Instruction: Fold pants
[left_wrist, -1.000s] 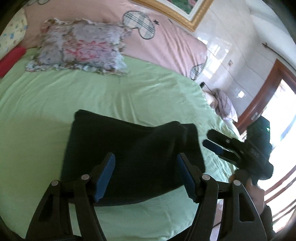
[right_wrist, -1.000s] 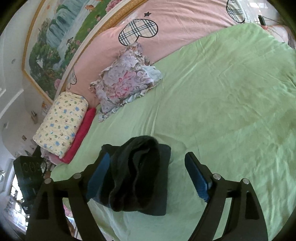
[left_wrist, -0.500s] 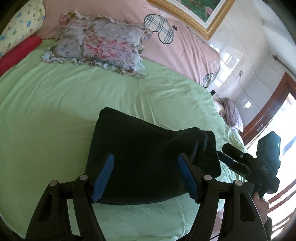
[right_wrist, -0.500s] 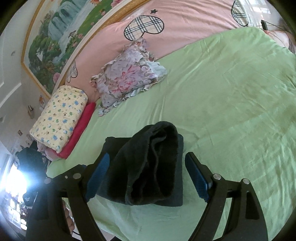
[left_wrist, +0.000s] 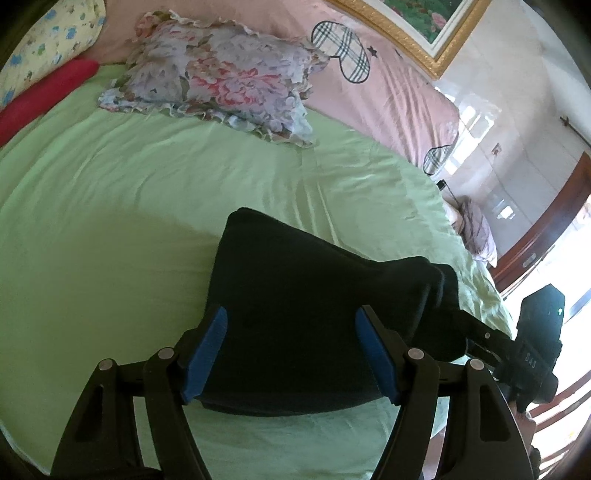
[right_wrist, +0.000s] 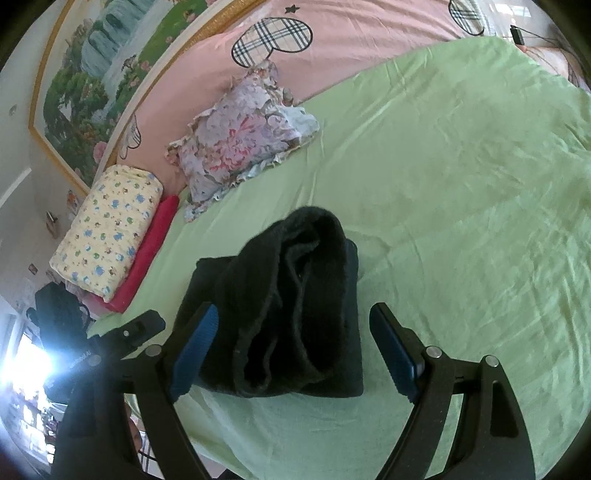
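Folded pants lie on the bed, both of your grippers empty.

The dark pants (right_wrist: 295, 314) sit as a compact bundle on the green sheet (right_wrist: 461, 184) near its front edge, one bulky layer humped on top. Your left gripper (left_wrist: 291, 354) and right gripper (right_wrist: 295, 350) hover over the bundle, jaws spread wide, pinching nothing. The fold looks nearly done; your next move is probably to press or tuck that raised layer flat without dragging the stack apart.

left gripper (left_wrist: 291, 350) shifted leftward, right gripper (right_wrist: 291, 350) nearer pants (right_wrist: 295, 314)
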